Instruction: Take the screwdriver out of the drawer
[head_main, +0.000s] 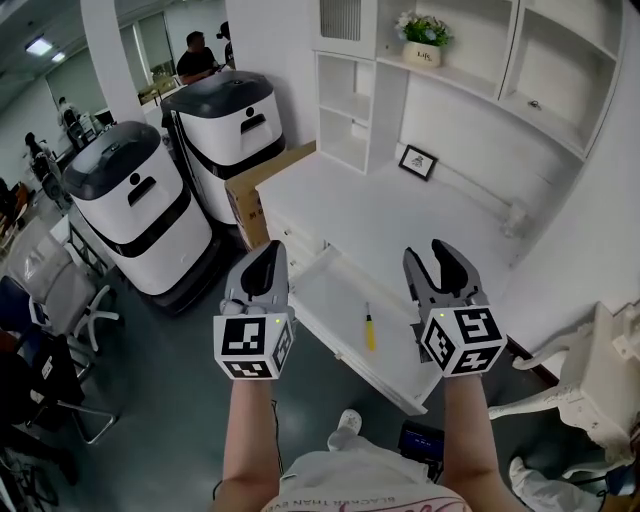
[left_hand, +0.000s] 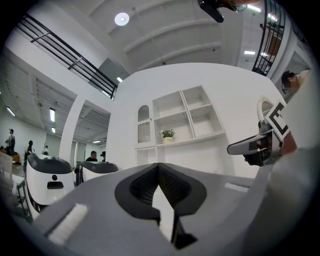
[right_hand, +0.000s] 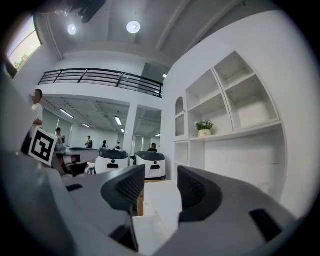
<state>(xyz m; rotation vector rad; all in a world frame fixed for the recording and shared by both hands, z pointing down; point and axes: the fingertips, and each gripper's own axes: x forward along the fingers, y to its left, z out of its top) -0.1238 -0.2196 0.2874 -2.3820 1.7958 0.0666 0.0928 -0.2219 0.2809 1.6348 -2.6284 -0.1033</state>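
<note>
A screwdriver (head_main: 368, 328) with a yellow handle lies in the open white drawer (head_main: 325, 290) of the white desk (head_main: 400, 215). In the head view both grippers are held above the drawer's front, one on each side of the screwdriver and apart from it. My left gripper (head_main: 268, 252) is shut, its jaws meeting at the tip (left_hand: 158, 176), with nothing in it. My right gripper (head_main: 438, 256) stands open, a clear gap between its pads (right_hand: 160, 189) and nothing in the gap. The screwdriver does not show in either gripper view.
Two white and black machines (head_main: 130, 205) (head_main: 235, 130) stand left of the desk, with a cardboard box (head_main: 255, 195) against its side. A picture frame (head_main: 417, 161) leans at the desk's back; a flower pot (head_main: 423, 42) sits on the shelf. A white chair (head_main: 590, 390) is at right.
</note>
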